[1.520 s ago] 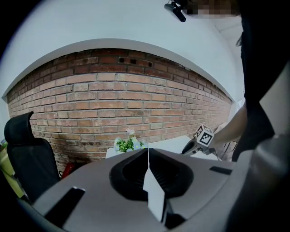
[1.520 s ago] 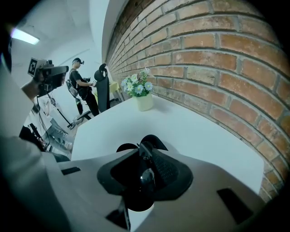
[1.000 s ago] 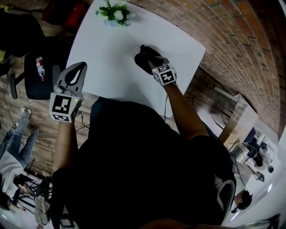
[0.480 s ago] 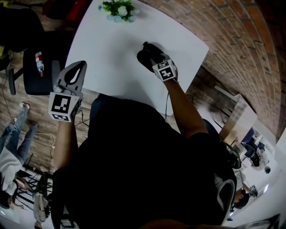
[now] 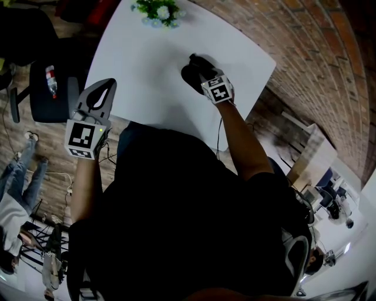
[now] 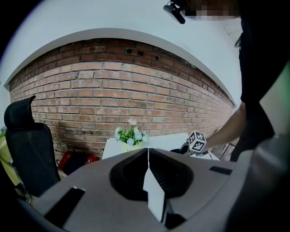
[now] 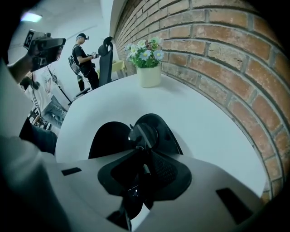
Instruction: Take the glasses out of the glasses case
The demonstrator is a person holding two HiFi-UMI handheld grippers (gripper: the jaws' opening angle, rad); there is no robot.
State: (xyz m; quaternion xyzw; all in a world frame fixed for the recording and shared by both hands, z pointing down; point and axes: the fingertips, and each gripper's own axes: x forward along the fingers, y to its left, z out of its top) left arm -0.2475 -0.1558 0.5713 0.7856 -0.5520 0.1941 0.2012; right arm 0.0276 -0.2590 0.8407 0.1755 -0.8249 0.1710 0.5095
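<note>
The black glasses case (image 7: 108, 136) lies open on the white table (image 5: 147, 70), toward its right side. My right gripper (image 7: 144, 156) points steeply down into it. Its jaws have just been closing and now pinch the dark glasses (image 7: 143, 134) between them, with one lens sticking out past the fingertips. In the head view the right gripper (image 5: 200, 73) covers most of the case (image 5: 189, 75). My left gripper (image 5: 104, 88) hangs off the table's left edge, shut and empty; its jaws (image 6: 148, 156) meet along a thin seam.
A pot of flowers (image 5: 157, 12) stands at the table's far edge. The brick wall (image 7: 217, 59) runs close along the table's right side. A black office chair (image 5: 50, 100) stands left of the table, and people stand further off on the left.
The right gripper has sunk a little onto the case. The left gripper has stayed where it was.
</note>
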